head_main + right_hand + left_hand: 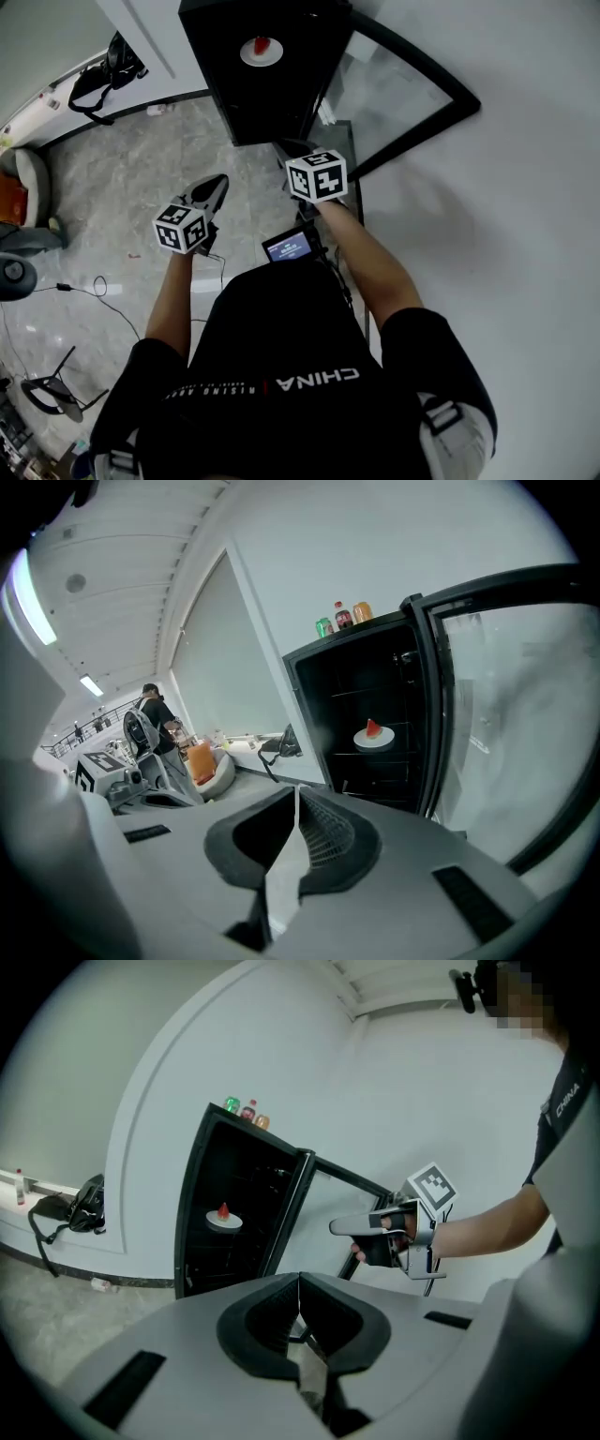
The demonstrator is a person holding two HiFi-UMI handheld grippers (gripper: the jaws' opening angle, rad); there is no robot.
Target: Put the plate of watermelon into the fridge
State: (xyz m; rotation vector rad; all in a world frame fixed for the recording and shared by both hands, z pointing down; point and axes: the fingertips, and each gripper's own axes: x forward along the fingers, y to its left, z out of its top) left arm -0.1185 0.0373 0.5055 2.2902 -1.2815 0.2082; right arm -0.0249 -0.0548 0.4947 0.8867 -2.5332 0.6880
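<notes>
Plate (pixel 374 739) sits on a shelf (pixel 345 753) in the fridge (pixel 307 710): stiff, light, slice (pixel 372 727) probably slides, so grip the rim. Left gripper (pixel 299 1288) and right gripper (pixel 297 794) are clenched, empty.

The person wears a black T-shirt (pixel 281 347) (white "CHINA" print). The left gripper (pixel 219 182) and right gripper (pixel 336 1227) are grey, each with a black-and-white marker cube (pixel 317 175).

White walls (pixel 525 141) rise over a grey marbled floor (pixel 122 187).
</notes>
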